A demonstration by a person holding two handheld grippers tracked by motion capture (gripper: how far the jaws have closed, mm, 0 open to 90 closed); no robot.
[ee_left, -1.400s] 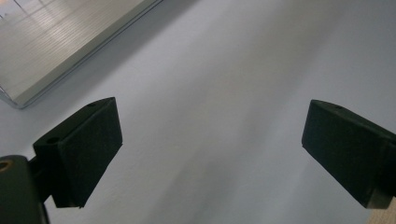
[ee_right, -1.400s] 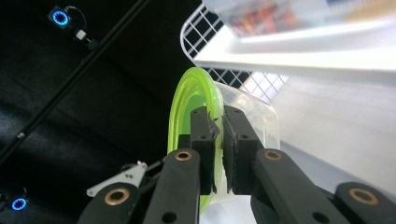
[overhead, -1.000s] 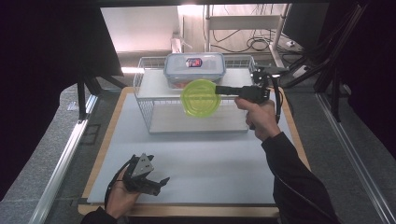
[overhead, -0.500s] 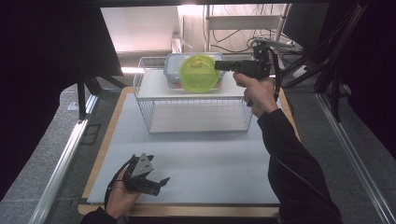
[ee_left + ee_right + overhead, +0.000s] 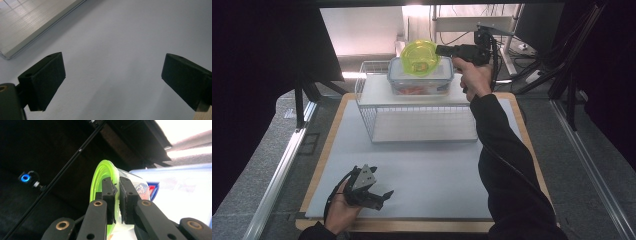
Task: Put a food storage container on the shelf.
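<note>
A translucent green-yellow bowl (image 5: 419, 58) hangs tilted above the clear lidded food box (image 5: 420, 80), which sits on top of the white wire rack (image 5: 418, 112). My right gripper (image 5: 443, 50) is shut on the green bowl's rim (image 5: 100, 187); in the right gripper view both pads pinch the thin wall, with the box lid (image 5: 185, 187) behind. Near the table's front left my left gripper (image 5: 379, 196) rests in a hand, open, with nothing between its fingers (image 5: 45, 80) above the pale mat (image 5: 120, 50).
The rack stands at the back middle of the grey mat (image 5: 427, 175) on a wooden board. A metal rail (image 5: 282, 170) runs along the left side. Black frame struts and cables stand at the back right (image 5: 557, 65).
My right gripper has carried the green bowl up and back, from in front of the rack's top to above the food box. The left gripper has stayed put.
</note>
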